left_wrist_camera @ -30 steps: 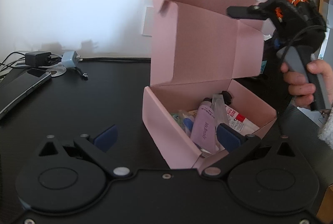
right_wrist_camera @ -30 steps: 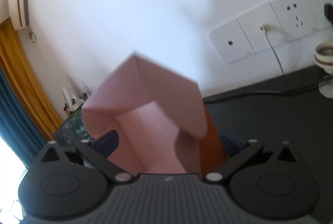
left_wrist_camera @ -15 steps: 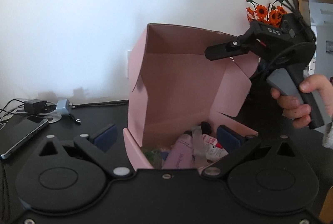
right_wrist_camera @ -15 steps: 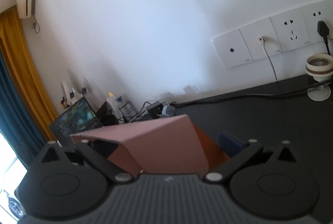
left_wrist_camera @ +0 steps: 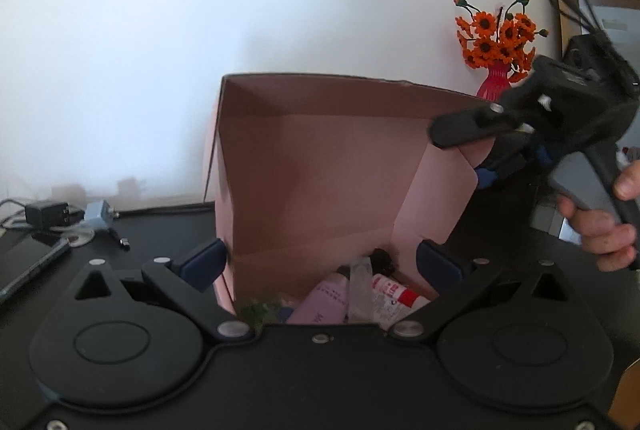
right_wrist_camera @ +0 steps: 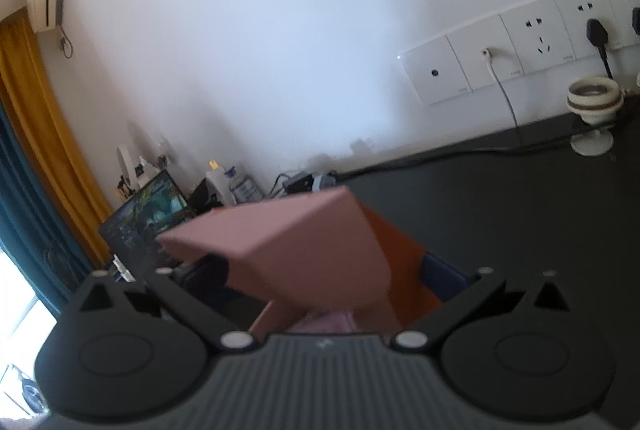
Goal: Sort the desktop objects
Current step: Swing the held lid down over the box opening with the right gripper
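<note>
Left wrist view: the pink box (left_wrist_camera: 328,166) is seen on the black desk (left_wrist_camera: 160,226), packed with tubes (left_wrist_camera: 324,302) (sorting seemingly done). Its lid (right_wrist_camera: 288,242) is straddled by the right gripper (right_wrist_camera: 324,270), fingers apart; the left gripper (left_wrist_camera: 320,258) is open too. Pressing the lid down is probably called for next.

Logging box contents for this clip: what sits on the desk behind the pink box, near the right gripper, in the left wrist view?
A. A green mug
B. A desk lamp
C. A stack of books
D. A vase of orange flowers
D: a red vase of orange flowers stands behind the pink box, just above the right gripper.
</note>
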